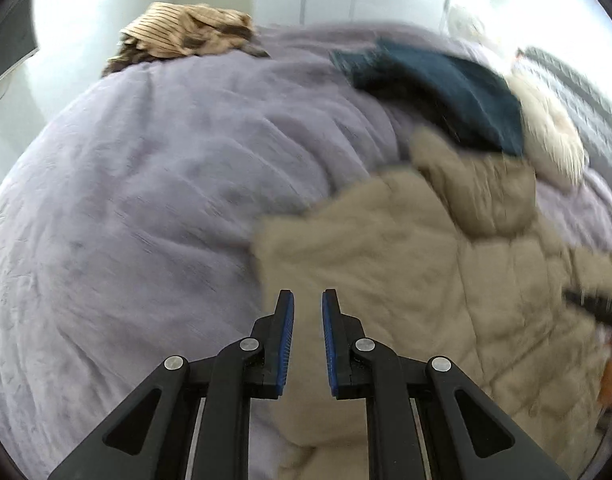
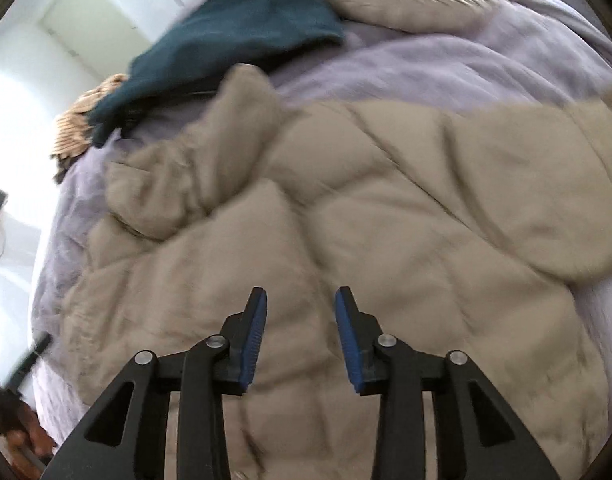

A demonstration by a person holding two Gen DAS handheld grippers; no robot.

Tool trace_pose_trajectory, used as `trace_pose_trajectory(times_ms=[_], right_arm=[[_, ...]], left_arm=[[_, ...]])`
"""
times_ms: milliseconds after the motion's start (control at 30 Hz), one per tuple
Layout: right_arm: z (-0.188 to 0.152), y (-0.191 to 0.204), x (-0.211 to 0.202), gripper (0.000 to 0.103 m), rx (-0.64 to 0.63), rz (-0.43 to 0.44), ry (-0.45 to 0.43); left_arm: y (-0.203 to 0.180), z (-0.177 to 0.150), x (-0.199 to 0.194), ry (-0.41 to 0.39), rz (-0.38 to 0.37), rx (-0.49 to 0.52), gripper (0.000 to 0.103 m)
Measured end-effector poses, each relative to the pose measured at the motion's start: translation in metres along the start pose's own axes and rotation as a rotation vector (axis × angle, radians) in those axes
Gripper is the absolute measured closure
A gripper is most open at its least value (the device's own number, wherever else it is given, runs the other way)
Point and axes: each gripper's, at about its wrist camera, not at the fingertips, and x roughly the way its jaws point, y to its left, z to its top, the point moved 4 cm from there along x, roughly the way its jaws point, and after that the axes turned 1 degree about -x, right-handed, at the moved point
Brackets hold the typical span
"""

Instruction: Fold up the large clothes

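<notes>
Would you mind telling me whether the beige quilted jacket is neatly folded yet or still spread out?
Not neatly folded: the beige quilted jacket sprawls rumpled over the purple bedspread, a sleeve flopped across it.

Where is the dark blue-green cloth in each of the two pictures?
Left wrist view: the dark blue-green cloth is at the upper right, on the purple bed cover, just above the beige puffy coat.
Right wrist view: the dark blue-green cloth is at the upper left, above the coat's sleeve.
Shared landmark: the striped tan cloth at the bed's far edge, small at the left edge in the right wrist view.
</notes>
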Motion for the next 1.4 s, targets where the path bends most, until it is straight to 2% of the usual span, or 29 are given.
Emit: trace_pose_trajectory(times_ms=[67, 100, 167, 233, 300, 400, 500, 567, 600, 633, 733, 800, 867, 1000, 1067, 1100, 1167, 1233, 1400], right_arm=[[0.011, 0.012, 0.016, 0.064, -0.025, 0.053, 0.022], [0.013, 0.015, 0.029, 0.064, -0.036, 0.047, 0.047], [0.004, 0.008, 0.049, 0.064, -0.055, -0.015, 0.086], [-0.003, -0.002, 0.062, 0.070, -0.088, -0.060, 0.093], [-0.006, -0.005, 0.059, 0.070, -0.109, -0.071, 0.074], [-0.008, -0.011, 0.044, 0.070, -0.133, -0.169, 0.051], [-0.010, -0.020, 0.022, 0.066, -0.104, -0.139, 0.053], [-0.019, -0.030, 0.004, 0.057, -0.084, -0.115, 0.055], [-0.023, -0.035, -0.004, 0.048, -0.069, -0.107, 0.058], [-0.029, -0.040, -0.013, 0.043, -0.043, -0.093, 0.065], [-0.048, -0.054, -0.031, 0.040, 0.020, -0.074, 0.088], [-0.061, -0.058, -0.035, 0.034, 0.070, -0.063, 0.108], [-0.079, -0.077, -0.052, 0.033, 0.113, -0.051, 0.116], [-0.095, -0.095, -0.071, 0.024, 0.172, -0.041, 0.115], [-0.101, -0.106, -0.081, 0.024, 0.191, -0.035, 0.113], [-0.104, -0.110, -0.085, 0.024, 0.197, -0.034, 0.112], [-0.108, -0.118, -0.093, 0.024, 0.213, -0.031, 0.109], [-0.109, -0.129, -0.100, 0.024, 0.239, -0.022, 0.102], [-0.108, -0.160, -0.115, 0.024, 0.303, -0.008, 0.080]], left_arm=[[-0.009, -0.013, 0.017, 0.038, 0.011, -0.002, 0.087], [-0.011, -0.019, 0.027, 0.052, 0.020, -0.012, 0.087], [-0.011, -0.027, 0.042, 0.060, 0.050, -0.026, 0.087], [-0.008, -0.031, 0.050, 0.061, 0.055, -0.049, 0.087], [-0.007, -0.030, 0.053, 0.070, 0.052, -0.070, 0.087], [-0.008, -0.028, 0.052, 0.083, 0.065, -0.056, 0.087], [-0.010, -0.024, 0.041, 0.095, 0.082, -0.060, 0.087], [-0.016, -0.022, 0.031, 0.098, 0.075, -0.065, 0.087], [-0.019, -0.023, 0.026, 0.100, 0.064, -0.064, 0.087], [-0.023, -0.024, 0.020, 0.101, 0.058, -0.060, 0.087], [-0.040, -0.031, 0.007, 0.116, 0.046, -0.031, 0.087], [-0.052, -0.039, 0.000, 0.128, 0.028, -0.024, 0.087], [-0.063, -0.046, -0.008, 0.139, 0.004, -0.023, 0.087], [-0.097, -0.062, -0.020, 0.153, -0.038, 0.001, 0.086], [-0.113, -0.068, -0.023, 0.161, -0.059, 0.014, 0.086], [-0.121, -0.071, -0.024, 0.166, -0.067, 0.019, 0.083], [-0.136, -0.078, -0.027, 0.180, -0.069, 0.015, 0.004], [-0.148, -0.080, -0.036, 0.141, -0.075, 0.005, 0.000], [-0.194, -0.086, -0.036, 0.173, -0.102, 0.072, 0.000]])
